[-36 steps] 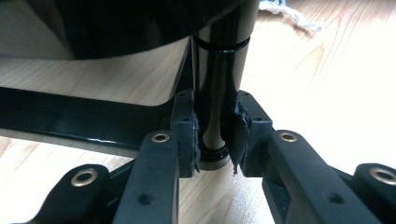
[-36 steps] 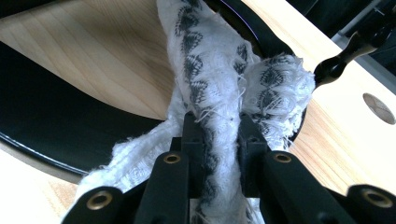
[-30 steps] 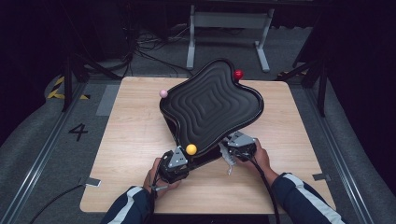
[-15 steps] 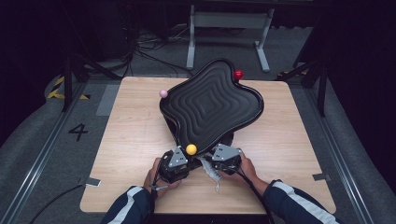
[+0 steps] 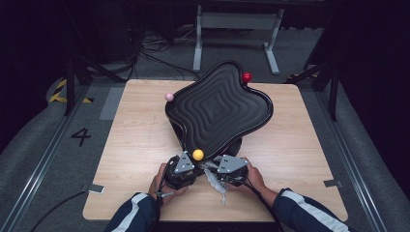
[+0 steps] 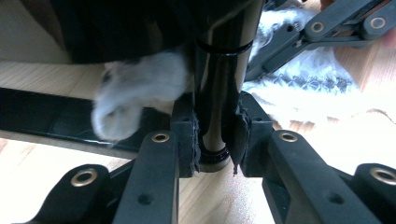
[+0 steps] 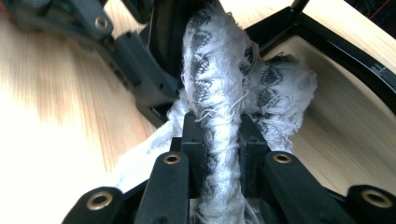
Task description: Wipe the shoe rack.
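- High view shows a wavy black tray (image 5: 220, 108) on a wooden table (image 5: 135, 140), with a yellow ball (image 5: 198, 154) on its near post, a pink ball (image 5: 169, 97) at its left and a red ball (image 5: 247, 77) at its far edge.
- Left gripper (image 5: 181, 168) sits just under the yellow ball. In the left gripper view its jaws are squeezed tight on a shiny black post (image 6: 219, 93) that stands straight up between them.
- Right gripper (image 5: 227, 169) is right beside it, on the right. In the right gripper view its jaws pinch a white cloth (image 7: 217, 107), bunched into a long roll that runs straight out from the jaws.
- The post is just left of the cloth, very close, with the cloth's fluffy end near the tray's dark underside.
- I think the job is wiping the post or the tray edge. The right hand is the one to do it, and it needs to push the cloth sideways toward the left gripper's post.
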The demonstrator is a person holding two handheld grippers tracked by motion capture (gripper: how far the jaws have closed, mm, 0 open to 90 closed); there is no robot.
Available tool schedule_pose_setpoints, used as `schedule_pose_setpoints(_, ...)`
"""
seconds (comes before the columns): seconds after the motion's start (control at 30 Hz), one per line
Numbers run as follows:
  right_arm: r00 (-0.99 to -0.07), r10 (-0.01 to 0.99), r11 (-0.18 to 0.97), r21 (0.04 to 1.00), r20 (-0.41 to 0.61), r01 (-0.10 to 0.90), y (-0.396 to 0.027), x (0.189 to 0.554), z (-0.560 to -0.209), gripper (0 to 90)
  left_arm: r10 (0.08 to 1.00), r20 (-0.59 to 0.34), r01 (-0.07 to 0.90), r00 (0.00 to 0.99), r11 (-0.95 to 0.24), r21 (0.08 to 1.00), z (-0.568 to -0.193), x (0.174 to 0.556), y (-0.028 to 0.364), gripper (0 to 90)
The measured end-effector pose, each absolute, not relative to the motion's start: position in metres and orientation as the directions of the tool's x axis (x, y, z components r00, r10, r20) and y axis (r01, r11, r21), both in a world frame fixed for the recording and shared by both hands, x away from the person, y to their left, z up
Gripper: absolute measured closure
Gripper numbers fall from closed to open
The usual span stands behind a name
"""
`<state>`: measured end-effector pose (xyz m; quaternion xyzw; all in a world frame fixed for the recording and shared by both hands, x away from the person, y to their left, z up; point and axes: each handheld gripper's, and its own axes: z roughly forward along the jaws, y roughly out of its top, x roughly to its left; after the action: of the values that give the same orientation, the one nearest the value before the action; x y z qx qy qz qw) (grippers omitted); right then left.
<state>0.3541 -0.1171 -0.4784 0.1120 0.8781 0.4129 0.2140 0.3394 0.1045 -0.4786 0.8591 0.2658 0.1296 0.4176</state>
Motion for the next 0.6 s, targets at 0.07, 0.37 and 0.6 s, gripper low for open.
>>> schedule_pose_setpoints(0.07, -0.883, 0.368, 0.639, 0.769, -0.289, 0.015, -0.122, 0.355, -0.478, 77.1, 0.565, 0.002, 0.348, 0.825, -0.510, 0.787, -0.479, 0.340, 0.105, 73.0)
schedule_pose_setpoints(0.37, -0.858, 0.414, 0.661, 0.749, -0.304, 0.054, -0.147, 0.366, -0.477, 76.9, 0.569, 0.006, 0.348, 0.822, -0.510, 0.787, -0.478, 0.341, 0.104, 73.2)
schedule_pose_setpoints(0.6, -0.831, 0.448, 0.674, 0.735, -0.330, 0.071, -0.156, 0.377, -0.476, 77.1, 0.579, -0.002, 0.358, 0.816, -0.502, 0.787, -0.478, 0.342, 0.104, 73.4)
